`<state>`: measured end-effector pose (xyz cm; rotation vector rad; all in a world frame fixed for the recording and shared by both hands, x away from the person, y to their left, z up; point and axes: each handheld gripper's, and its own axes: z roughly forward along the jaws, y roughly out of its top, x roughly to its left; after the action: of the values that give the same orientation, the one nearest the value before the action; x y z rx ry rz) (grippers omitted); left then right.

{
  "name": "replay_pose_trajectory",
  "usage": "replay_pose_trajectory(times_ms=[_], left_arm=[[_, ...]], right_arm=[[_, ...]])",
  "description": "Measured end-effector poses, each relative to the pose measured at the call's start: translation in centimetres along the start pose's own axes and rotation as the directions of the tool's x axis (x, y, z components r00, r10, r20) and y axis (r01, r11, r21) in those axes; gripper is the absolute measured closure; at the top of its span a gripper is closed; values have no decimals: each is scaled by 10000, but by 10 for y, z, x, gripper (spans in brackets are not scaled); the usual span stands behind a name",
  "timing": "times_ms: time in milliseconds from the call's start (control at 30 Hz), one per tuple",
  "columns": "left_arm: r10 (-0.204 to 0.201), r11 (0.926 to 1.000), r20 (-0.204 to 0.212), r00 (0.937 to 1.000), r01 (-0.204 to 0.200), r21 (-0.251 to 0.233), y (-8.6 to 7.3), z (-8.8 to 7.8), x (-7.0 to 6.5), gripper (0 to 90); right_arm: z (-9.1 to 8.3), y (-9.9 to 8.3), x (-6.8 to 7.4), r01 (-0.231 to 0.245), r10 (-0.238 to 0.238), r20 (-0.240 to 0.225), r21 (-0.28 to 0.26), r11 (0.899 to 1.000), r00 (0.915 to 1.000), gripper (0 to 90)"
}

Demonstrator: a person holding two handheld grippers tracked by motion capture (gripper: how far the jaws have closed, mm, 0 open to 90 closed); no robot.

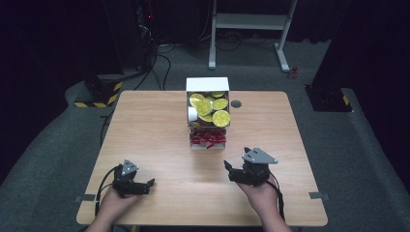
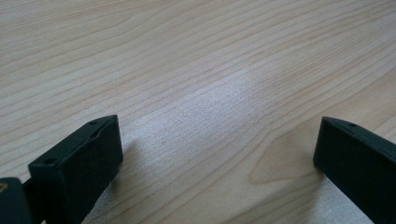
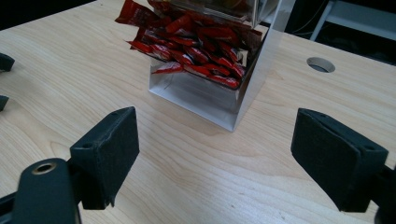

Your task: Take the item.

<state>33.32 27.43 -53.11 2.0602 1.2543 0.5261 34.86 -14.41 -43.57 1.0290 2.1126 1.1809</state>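
A: Red packets [image 3: 196, 44] fill the lower bin of the clear dispenser [image 1: 208, 112] at the table's [image 1: 159, 125] far middle. What's above them?

B: Yellow-lidded cups [image 1: 212, 108], though my right gripper view cuts them off.

A: Your grippers?

B: Right gripper [image 3: 212, 154] gapes wide, empty (facing the bin). Left gripper [image 2: 219, 158] equally spread over bare wood, gripping nothing.

On the tabletop [image 1: 145, 125], a dispenser box [image 1: 208, 113] stands at the far middle, lidded cups [image 1: 211, 107] above sachets [image 1: 208, 138]. A cable hole [image 1: 236, 104] lies just right of it.
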Motion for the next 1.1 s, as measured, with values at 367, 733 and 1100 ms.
replay_pose_trajectory(times_ms=[367, 733, 1100], left_arm=[[2, 10000, 9, 10000, -2, -9, 0, 0, 0, 18], [46, 10000, -12, 10000, -46, -10, 0, 0, 0, 21], [92, 10000, -12, 10000, -91, 12, 0, -1, 0, 24]], right_arm=[[-8, 14, 6, 87, -86, 17, -404, 9991, 10000, 163], [-13, 39, 13, 379, -386, -63, -970, 9946, 9992, 181], [-13, 72, 18, 644, -655, -34, -1448, 9874, 9978, 236]])
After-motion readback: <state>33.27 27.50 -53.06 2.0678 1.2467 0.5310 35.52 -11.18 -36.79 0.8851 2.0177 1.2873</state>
